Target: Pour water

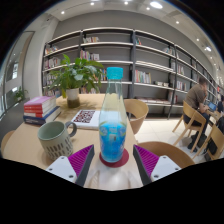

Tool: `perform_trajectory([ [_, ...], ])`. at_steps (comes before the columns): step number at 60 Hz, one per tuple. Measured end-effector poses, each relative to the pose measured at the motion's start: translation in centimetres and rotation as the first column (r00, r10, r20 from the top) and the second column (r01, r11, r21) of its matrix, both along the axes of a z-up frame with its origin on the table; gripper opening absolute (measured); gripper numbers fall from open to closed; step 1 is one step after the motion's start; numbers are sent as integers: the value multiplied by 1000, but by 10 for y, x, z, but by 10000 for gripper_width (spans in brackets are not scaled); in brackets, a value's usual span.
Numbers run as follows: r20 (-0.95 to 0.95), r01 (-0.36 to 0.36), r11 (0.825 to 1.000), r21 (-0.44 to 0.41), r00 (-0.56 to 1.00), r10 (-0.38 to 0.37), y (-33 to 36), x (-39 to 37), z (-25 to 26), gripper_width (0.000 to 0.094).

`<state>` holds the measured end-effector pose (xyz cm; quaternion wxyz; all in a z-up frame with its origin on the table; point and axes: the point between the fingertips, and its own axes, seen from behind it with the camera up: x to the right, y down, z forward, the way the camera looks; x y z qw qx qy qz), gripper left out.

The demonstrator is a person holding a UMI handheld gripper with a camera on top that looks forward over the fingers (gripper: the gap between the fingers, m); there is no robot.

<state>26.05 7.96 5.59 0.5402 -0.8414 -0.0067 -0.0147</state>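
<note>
The gripper (pixel 113 158) is pinching a clear bottle (pixel 113 120) upright between both pads, its long axis standing vertical. The mug (pixel 55 137) is sitting left of the bottle, close by, so the tilt is likely heading leftward.

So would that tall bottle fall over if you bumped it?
Probably fairly easily: the bottle is tall and narrow, so a push near its blue cap could tip it. The blue liquid sits only in its lower part, which may steady it a little. Its clear wall looks smooth, so it might slip between the tool's fingers, which stand at either side of it.
</note>
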Motion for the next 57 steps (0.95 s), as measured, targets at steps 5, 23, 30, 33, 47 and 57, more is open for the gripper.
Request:
perform_trajectory([
  [5, -23, -6, 999, -46, 1000, 5, -41, -17, -8, 796],
  [23, -54, 6, 999, -42, 998, -8, -134, -106, 67, 797],
  [30, -36, -14, 1000, 5, 999, 14, -153, -136, 119, 801],
  [33, -23, -11, 1000, 24, 1000, 12, -155, -146, 138, 806],
  [47, -10, -44, 997, 70, 999, 45, -178, -192, 189, 794],
  [57, -14, -39, 995, 92, 999, 41, -188, -203, 203, 793],
])
